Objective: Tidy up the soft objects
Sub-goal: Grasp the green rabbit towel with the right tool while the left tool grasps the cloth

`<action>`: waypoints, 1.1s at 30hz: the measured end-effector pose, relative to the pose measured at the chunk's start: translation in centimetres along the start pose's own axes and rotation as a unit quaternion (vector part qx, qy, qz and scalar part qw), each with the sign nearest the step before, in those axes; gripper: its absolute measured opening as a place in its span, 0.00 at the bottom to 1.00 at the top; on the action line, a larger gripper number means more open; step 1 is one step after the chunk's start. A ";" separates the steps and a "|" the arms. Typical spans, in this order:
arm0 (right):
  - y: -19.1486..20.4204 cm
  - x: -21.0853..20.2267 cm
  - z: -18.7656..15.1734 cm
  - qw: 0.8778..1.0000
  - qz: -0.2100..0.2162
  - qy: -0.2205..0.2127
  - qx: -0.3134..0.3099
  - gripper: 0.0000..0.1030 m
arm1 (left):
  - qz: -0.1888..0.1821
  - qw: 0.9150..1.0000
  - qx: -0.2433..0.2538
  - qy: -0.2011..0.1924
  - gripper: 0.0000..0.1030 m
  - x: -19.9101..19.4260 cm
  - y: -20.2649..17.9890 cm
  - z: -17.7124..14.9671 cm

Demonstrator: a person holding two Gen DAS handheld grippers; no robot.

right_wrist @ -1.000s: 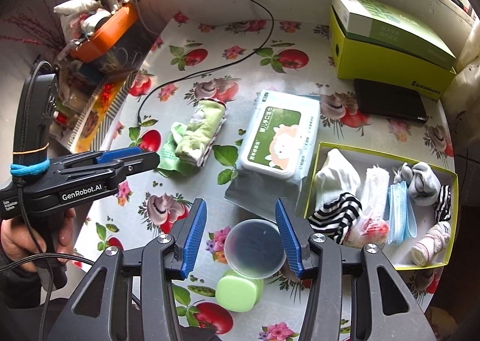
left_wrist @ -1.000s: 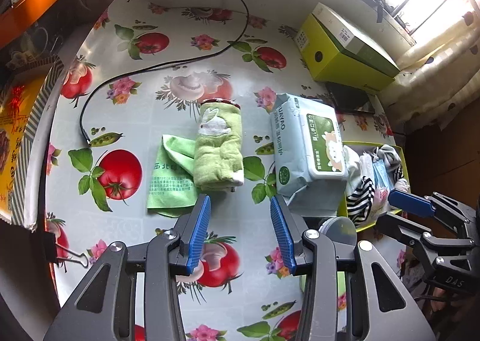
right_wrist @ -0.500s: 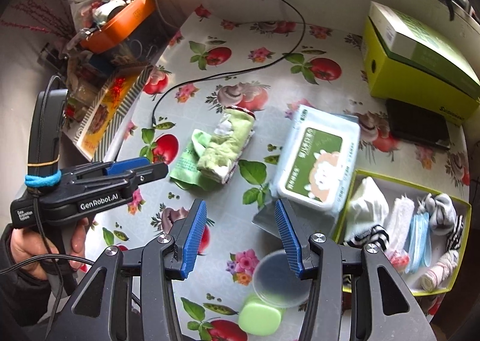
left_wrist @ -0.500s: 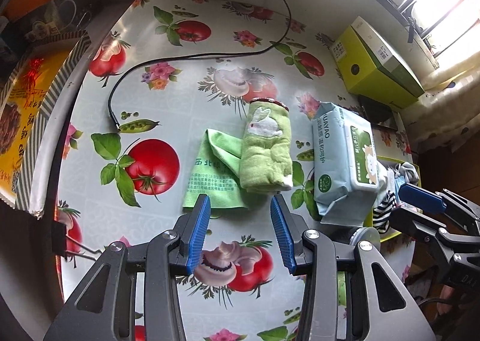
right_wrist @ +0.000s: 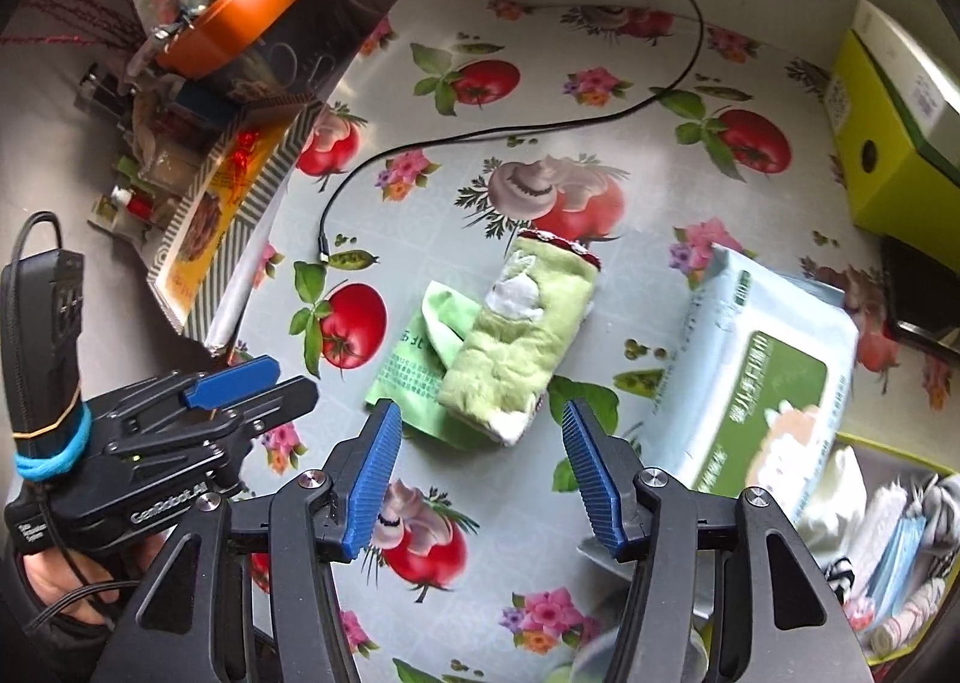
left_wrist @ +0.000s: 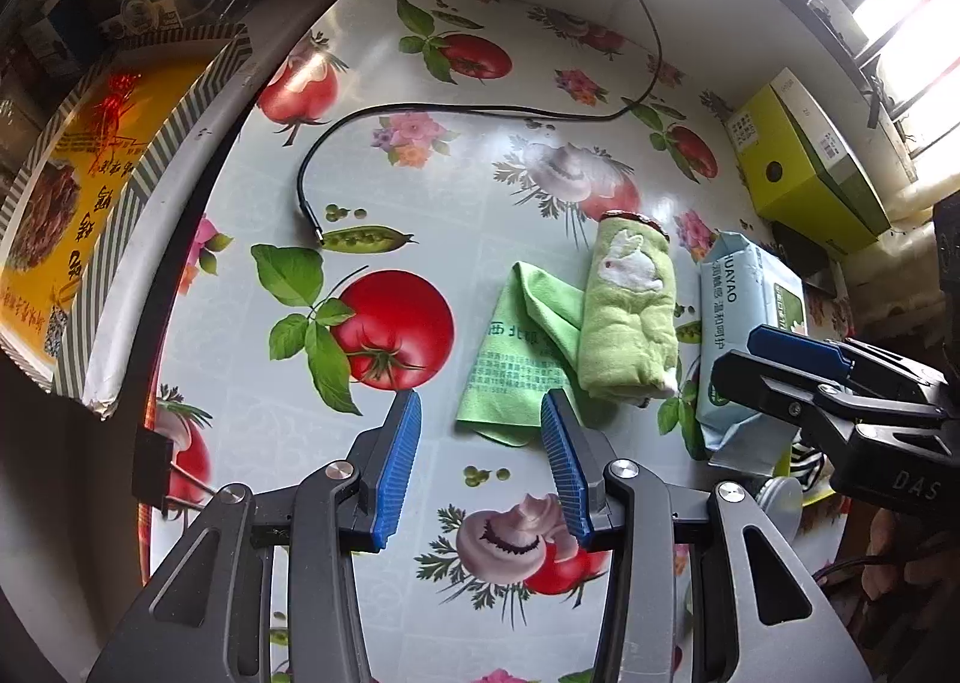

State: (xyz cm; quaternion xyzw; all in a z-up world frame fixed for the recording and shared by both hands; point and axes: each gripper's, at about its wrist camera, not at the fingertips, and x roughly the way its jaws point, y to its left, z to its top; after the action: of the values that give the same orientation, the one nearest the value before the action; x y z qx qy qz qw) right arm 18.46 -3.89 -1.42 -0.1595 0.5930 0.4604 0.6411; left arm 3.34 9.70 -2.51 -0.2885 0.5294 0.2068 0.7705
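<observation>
Both grippers are now sitting closer to the rolled green terry towel with the white rabbit patch (right_wrist: pixel 521 347) than a second ago, and it is showing larger in each view. Across the bottom of the right wrist view, the right gripper (right_wrist: pixel 477 470) is standing with its blue ribbed fingers (right_wrist: pixel 373 479) apart; its jaws have just been opening, and nothing is lying between them. The towel's near, white-edged end is lying just beyond the fingertips, at frame centre. In the left wrist view, the left gripper (left_wrist: pixel 480 464) is holding its fingers wide and empty, with the near corner of the flat light-green cloth printed with dark characters (left_wrist: pixel 516 359) showing just above the gap. The towel roll is resting partly on that cloth, its red-trimmed end pointing away. Right of it, the pale blue soft pack of wet wipes (right_wrist: pixel 762 383) is lying on the tomato-and-mushroom patterned tablecloth (left_wrist: pixel 420 173). At lower right, the yellow-rimmed tray of socks and cloths (right_wrist: pixel 888 563) is sitting partly in frame. Farther off, a thin black cable (left_wrist: pixel 456 113) is curving across the table.
</observation>
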 end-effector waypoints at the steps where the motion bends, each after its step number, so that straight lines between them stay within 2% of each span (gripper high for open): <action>1: 0.0 0.5 0.2 1.000 0.003 0.005 0.003 0.54 | 0.002 1.000 -0.002 0.000 0.42 0.1 0.2 0.0; 17: -1.2 6.7 1.9 0.997 -0.030 0.065 0.035 0.54 | 0.012 0.999 -0.028 0.014 0.42 1.8 2.8 -0.5; 19: -1.2 6.9 1.9 0.997 -0.034 0.064 0.029 0.43 | 0.011 0.999 -0.030 0.016 0.42 2.0 2.8 -0.6; 20: -1.2 7.0 1.9 0.997 -0.037 0.065 0.026 0.34 | 0.010 0.999 -0.031 0.017 0.42 2.1 2.9 -0.6; 24: -0.9 6.4 1.8 0.998 -0.043 0.055 0.008 0.20 | 0.004 0.999 -0.032 0.022 0.42 2.4 2.8 -0.6; 28: -0.4 4.6 1.8 0.998 -0.051 0.035 -0.019 0.16 | -0.005 0.999 -0.031 0.026 0.42 2.7 2.3 -0.2; 33: -1.2 3.5 1.1 0.998 -0.053 0.033 -0.021 0.14 | -0.024 0.999 -0.026 0.030 0.42 3.7 1.5 0.5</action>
State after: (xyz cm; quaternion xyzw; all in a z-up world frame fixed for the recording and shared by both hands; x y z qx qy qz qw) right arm 19.59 -2.27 -4.77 -0.2191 0.5950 0.4326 0.6409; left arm 4.03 11.23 -6.13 -0.3274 0.5396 0.1928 0.7513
